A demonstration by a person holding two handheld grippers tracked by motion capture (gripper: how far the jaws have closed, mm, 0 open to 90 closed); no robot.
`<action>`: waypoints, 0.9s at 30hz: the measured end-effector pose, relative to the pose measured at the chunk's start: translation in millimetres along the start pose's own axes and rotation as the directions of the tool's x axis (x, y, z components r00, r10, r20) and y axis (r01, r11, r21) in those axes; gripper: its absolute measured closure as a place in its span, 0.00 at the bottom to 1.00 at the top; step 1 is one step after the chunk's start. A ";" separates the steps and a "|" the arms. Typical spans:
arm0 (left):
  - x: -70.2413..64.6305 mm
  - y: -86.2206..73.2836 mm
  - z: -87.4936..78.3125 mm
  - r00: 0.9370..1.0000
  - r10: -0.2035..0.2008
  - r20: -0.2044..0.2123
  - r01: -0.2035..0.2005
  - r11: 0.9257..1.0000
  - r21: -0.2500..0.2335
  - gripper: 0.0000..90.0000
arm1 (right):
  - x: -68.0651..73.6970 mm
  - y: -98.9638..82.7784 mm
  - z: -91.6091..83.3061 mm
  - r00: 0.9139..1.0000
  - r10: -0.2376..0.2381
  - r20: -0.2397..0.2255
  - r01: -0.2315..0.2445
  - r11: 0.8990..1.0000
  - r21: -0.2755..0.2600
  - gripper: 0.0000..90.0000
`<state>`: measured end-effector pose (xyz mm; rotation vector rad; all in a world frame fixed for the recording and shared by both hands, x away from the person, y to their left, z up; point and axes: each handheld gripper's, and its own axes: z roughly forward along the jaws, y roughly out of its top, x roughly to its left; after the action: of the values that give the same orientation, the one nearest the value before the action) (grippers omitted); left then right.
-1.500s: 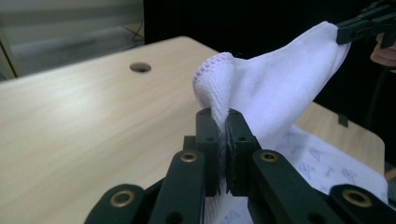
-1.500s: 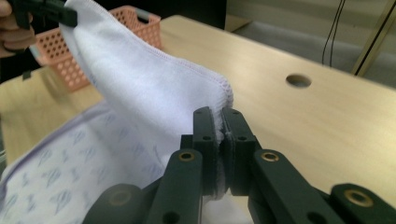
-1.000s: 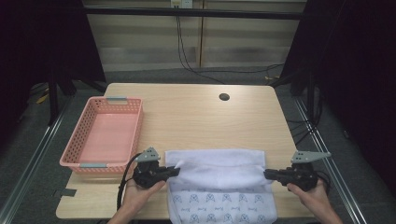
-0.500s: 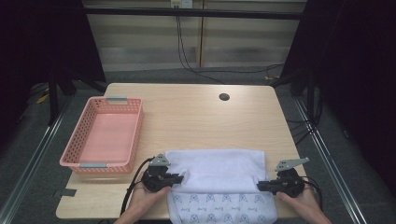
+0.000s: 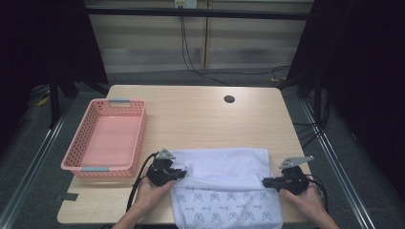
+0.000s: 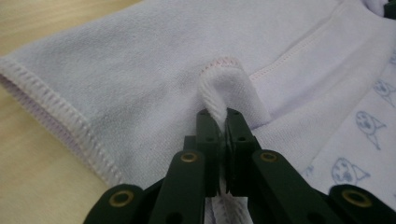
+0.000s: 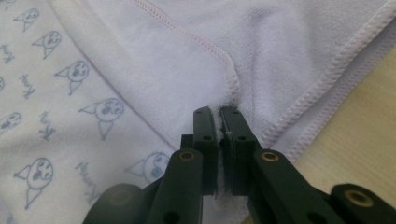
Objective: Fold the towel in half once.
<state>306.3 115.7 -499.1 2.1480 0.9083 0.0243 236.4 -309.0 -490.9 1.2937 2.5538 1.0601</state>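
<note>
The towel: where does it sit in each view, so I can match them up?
High view: the towel lies at the table's near edge, between the left gripper and the right gripper.
Left gripper view: it spreads across the top and right, with a fold pinched in the jaws.
Right gripper view: it covers most of the picture, pinched likewise.
Shared landmark: the printed faces.

Both forearms come in from the near edge, one hand wrapped around each tool. The left gripper (image 5: 181, 174) points inward to the right, the right gripper (image 5: 265, 182) inward to the left (each with its grey plate on top), low over the tabletop, jaws clamped tight on pinched cloth.
</note>
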 end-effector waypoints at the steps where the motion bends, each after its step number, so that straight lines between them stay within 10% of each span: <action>1: 1.9 2.6 2.0 1.000 0.006 -0.010 -0.006 1.000 -0.003 0.96 | -1.1 1.1 1.0 1.000 0.002 0.006 -0.002 1.000 -0.005 0.95; 27: 44.5 34.0 26.8 0.997 -0.073 -0.033 0.071 0.995 -0.072 0.96 | -37.6 25.4 16.7 0.999 0.006 0.042 -0.004 0.998 -0.058 0.95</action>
<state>367.8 110.6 -506.6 2.0537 0.9906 0.0578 283.7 -317.5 -496.0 1.2950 2.4720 1.0865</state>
